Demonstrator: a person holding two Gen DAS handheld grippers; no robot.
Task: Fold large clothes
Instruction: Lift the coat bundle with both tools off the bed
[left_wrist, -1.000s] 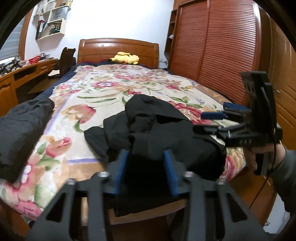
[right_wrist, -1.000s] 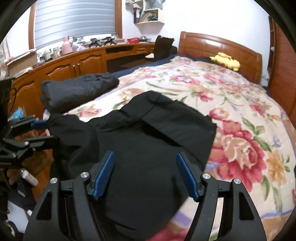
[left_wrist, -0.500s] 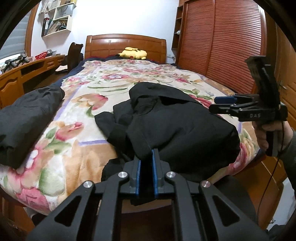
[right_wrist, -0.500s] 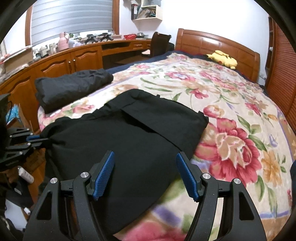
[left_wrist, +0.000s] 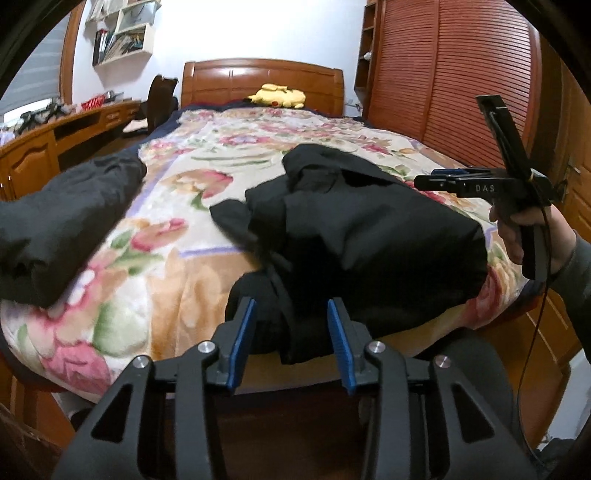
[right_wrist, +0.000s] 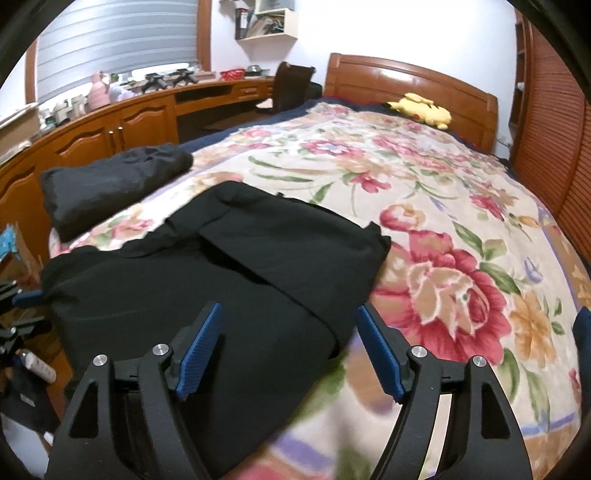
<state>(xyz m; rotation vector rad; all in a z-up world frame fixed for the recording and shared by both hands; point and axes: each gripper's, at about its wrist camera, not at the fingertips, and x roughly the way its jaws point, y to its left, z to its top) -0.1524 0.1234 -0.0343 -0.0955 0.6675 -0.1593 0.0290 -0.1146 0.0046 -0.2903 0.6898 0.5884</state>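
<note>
Black garment (left_wrist: 362, 236) bunched at the foot edge of the bed (left_wrist: 192, 280), part hanging over the edge. Left tongs (left_wrist: 291, 332) have just been opening, pads apart; the hanging fabric sits between them, not pinched. Right tongs (right_wrist: 288, 347) wide open, empty, above the garment. Second dark bundle (right_wrist: 110, 181) lies near the bed's left edge.

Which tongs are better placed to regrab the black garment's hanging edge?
Left. The left tongs, just opened, frame the black garment draped over the bed edge; the right tongs are open above its flat top.
</note>
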